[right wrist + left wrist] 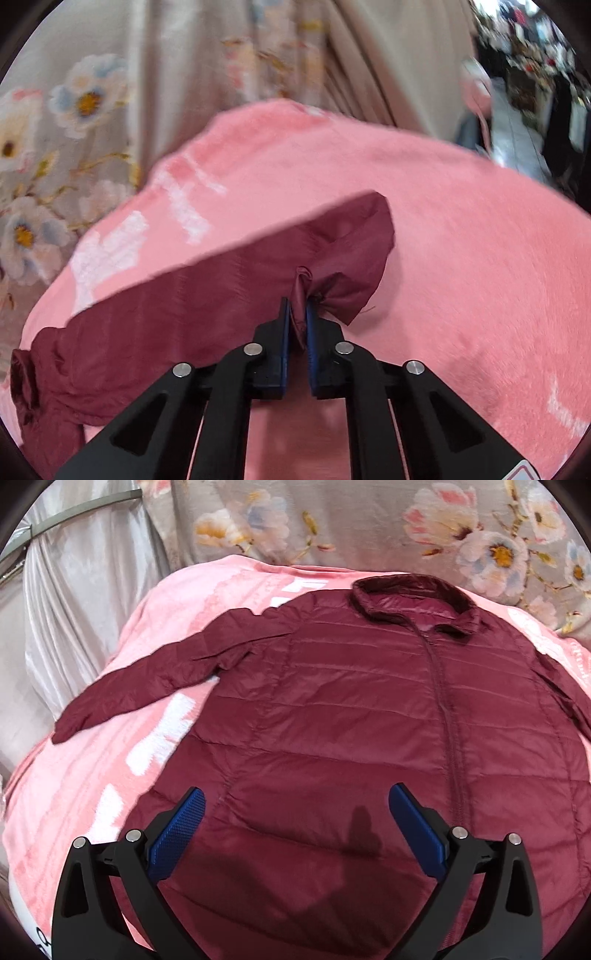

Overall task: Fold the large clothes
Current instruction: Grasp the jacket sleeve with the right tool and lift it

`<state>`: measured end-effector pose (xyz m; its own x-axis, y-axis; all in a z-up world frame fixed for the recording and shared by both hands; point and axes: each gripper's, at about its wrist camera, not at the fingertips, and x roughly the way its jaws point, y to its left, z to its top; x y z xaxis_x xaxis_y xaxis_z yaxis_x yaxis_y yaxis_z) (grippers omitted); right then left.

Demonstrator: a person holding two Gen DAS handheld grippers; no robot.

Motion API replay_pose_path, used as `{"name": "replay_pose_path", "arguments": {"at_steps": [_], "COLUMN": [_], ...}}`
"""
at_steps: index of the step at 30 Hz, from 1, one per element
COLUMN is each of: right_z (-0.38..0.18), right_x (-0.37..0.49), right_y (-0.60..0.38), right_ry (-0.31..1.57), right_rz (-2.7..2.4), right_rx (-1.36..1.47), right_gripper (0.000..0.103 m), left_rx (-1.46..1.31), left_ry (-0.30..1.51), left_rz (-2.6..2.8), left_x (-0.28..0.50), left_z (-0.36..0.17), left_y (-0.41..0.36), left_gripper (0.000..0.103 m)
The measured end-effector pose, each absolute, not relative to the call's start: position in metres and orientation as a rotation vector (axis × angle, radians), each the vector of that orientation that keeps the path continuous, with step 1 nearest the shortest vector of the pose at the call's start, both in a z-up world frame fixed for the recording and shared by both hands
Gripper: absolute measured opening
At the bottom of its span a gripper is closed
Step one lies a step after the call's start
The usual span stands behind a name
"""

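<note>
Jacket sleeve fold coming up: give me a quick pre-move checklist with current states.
1. Right gripper shut on the sleeve fabric: ok.
2. Grip is near the cuff end, with a pinched bunch between the pads: ok.
3. Left gripper open, holding nothing, over the jacket body: ok.
4. Jacket spread front-up on the pink blanket, collar at the far side: ok.
5. Other sleeve lies extended, not yet folded: not ok.
6. Zipper fully closed: cannot tell.

both views are being evenly lit and bent by fisheye edges. a soft shadow is being cast on the jacket [332, 709]; the right wrist view's background is being blurred.
</note>
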<state>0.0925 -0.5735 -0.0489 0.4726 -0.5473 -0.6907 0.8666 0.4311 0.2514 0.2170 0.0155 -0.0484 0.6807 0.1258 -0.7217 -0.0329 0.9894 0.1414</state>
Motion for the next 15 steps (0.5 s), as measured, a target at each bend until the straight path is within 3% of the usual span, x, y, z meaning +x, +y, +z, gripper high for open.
{"name": "replay_pose_path", "arguments": {"at_steps": [8, 15], "right_z": [0.063, 0.059], "right_x": [0.212, 0.294], "right_y": [-0.417, -0.252], "right_ry": [0.451, 0.558], "right_rz": [-0.517, -0.081], "right_rx": [0.265, 0.154], "right_gripper": [0.006, 0.006], "left_rx": [0.094, 0.052], "left_ry": [0.811, 0.836], "left_rz": [0.180, 0.255], "left_x": [0.229, 0.232], "left_z": [-0.044, -0.050], "left_y": [0.050, 0.093], "left_gripper": [0.097, 0.097]}}
